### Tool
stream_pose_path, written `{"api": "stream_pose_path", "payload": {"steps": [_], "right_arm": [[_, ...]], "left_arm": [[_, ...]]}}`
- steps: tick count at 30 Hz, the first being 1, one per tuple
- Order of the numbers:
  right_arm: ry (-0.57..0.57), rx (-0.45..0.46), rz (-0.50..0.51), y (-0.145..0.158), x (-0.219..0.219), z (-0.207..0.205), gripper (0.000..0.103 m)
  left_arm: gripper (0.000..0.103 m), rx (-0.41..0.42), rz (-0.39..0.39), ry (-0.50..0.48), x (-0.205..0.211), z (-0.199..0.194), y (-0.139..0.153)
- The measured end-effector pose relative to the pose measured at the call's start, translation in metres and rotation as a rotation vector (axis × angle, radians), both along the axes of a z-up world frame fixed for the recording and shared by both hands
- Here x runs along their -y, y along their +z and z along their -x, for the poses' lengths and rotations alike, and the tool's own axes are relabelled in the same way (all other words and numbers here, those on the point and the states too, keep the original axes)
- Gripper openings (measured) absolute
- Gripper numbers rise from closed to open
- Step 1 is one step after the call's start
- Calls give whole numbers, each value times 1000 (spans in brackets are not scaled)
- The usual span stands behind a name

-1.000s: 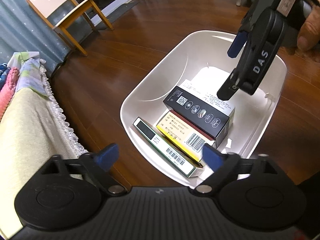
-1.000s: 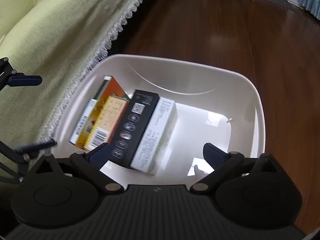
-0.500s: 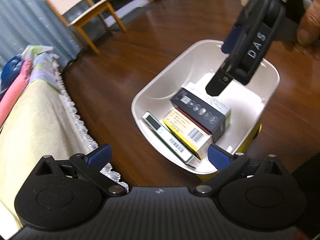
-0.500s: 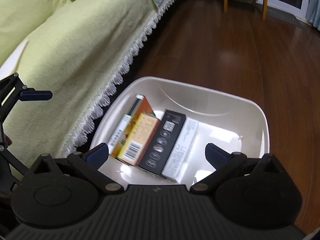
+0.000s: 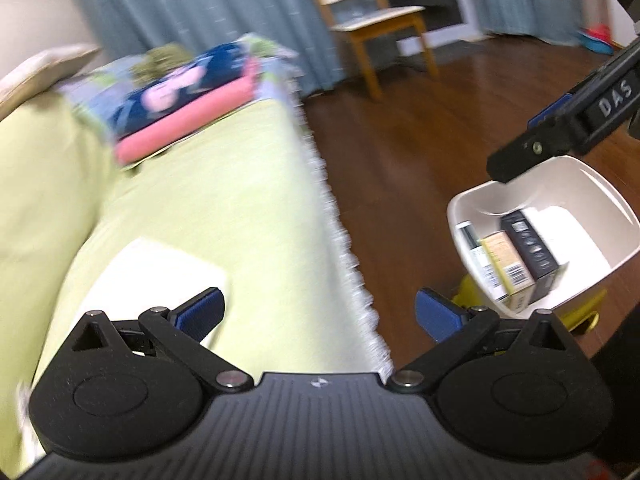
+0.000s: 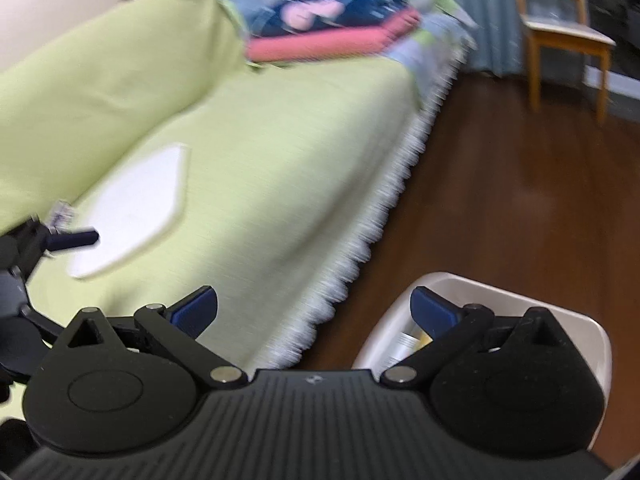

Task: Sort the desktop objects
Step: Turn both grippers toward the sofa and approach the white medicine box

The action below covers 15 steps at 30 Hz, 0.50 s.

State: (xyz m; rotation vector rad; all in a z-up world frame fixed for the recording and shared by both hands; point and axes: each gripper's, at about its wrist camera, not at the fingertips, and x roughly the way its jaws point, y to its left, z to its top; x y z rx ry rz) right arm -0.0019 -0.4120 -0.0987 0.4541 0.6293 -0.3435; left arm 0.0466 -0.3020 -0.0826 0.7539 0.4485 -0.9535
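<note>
One white tub [image 5: 600, 184] sits on the brown floor [image 5: 400, 160] at the right of the left wrist view. Three boxes stand side by side in it: one white box [image 5: 482, 258], one yellow box [image 5: 506, 260] and one black box [image 5: 534, 246]. The left gripper [image 5: 318, 314] is empty, with its jaws wide apart. The right gripper [image 6: 312, 312] is empty too, its jaws also wide apart, with the tub at the lower right of its view. One white flat thing [image 6: 132, 216] lies on the green sofa [image 6: 260, 140]. One wooden chair [image 5: 376, 24] stands at the top.
</note>
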Motion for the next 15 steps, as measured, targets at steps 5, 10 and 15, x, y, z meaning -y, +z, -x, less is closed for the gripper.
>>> {"api": "stream_pose_path", "payload": {"steps": [5, 10, 15], "right_arm": [[88, 93, -5, 29, -42, -25, 102], [165, 168, -43, 47, -83, -47, 102], [223, 234, -89, 50, -121, -65, 102]], "left_arm": [[102, 12, 51, 148, -60, -2, 22], [102, 34, 85, 283, -116, 3, 37], [102, 45, 107, 415, -166, 4, 45]]}}
